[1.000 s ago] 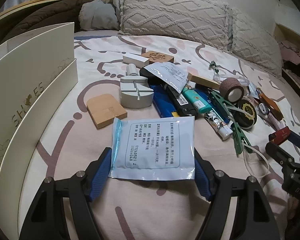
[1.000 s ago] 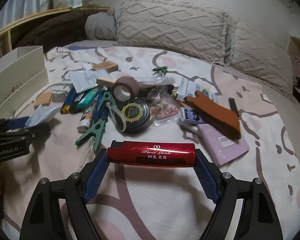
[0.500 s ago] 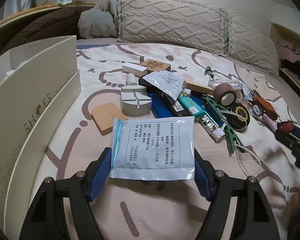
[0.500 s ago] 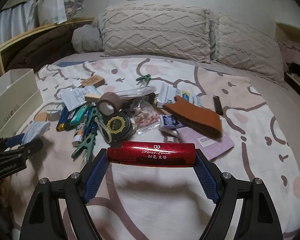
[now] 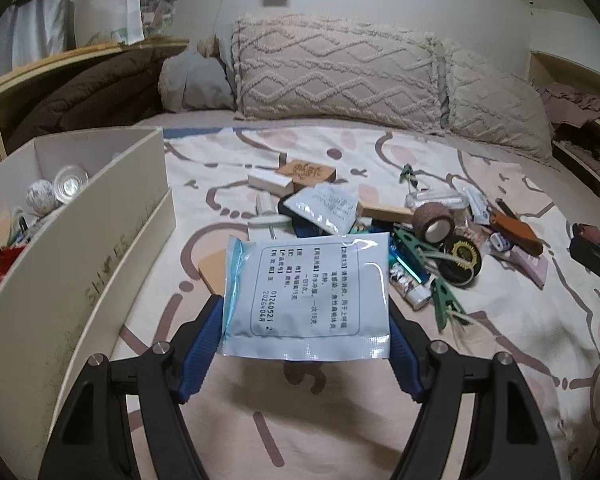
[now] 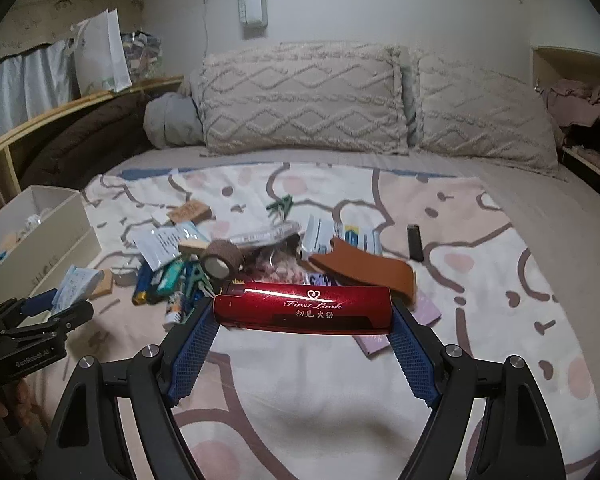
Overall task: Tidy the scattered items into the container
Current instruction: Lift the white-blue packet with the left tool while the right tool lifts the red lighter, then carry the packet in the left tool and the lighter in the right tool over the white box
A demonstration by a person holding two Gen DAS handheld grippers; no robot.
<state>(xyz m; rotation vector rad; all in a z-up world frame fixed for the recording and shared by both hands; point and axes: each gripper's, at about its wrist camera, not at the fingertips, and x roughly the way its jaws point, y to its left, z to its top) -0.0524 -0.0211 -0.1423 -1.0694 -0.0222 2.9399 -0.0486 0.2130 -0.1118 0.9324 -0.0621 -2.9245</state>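
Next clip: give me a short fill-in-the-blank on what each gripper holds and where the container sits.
1. The left gripper is shut on a pale blue ____.
2. The right gripper is shut on a glossy ____ lighter.
3. In the left wrist view the cream box stands on the ____ side of the picture.
4. The brown tape roll lies in the pile on the ____.

Missing words: sachet; red; left; bed

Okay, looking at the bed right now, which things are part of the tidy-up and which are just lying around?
Part of the job:
- white sachet held in left gripper
- red case held in right gripper
- cream box
- tape roll
- green clip

Just lying about:
- pillows
- brown duvet
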